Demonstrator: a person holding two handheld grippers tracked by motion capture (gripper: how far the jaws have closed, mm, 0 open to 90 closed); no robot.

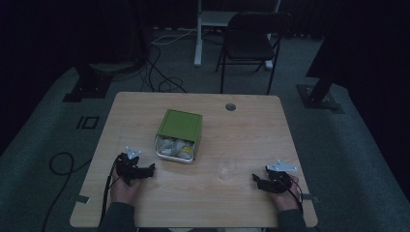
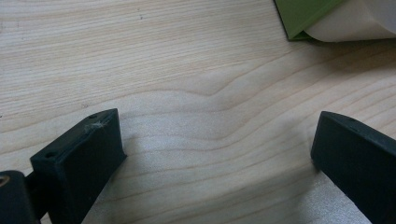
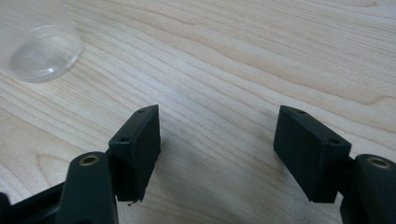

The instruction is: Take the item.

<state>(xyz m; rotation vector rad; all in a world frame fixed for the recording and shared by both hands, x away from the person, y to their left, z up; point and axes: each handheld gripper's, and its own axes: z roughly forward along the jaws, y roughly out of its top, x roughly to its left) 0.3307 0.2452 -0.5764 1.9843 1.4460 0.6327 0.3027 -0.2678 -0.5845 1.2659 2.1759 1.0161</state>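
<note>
Both claws sit low on the worktop, the left claw and right claw gaping wide, holding nothing. The clear glass stands between them, green tin just beyond. That glass looks easy to clip and tip, honestly.

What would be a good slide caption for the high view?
Two open hand-held grippers, left gripper and right gripper, rest near an opened green box.

Dim room, grey carpet floor, black folding chair beyond the wooden table, cables left of the chair
</note>
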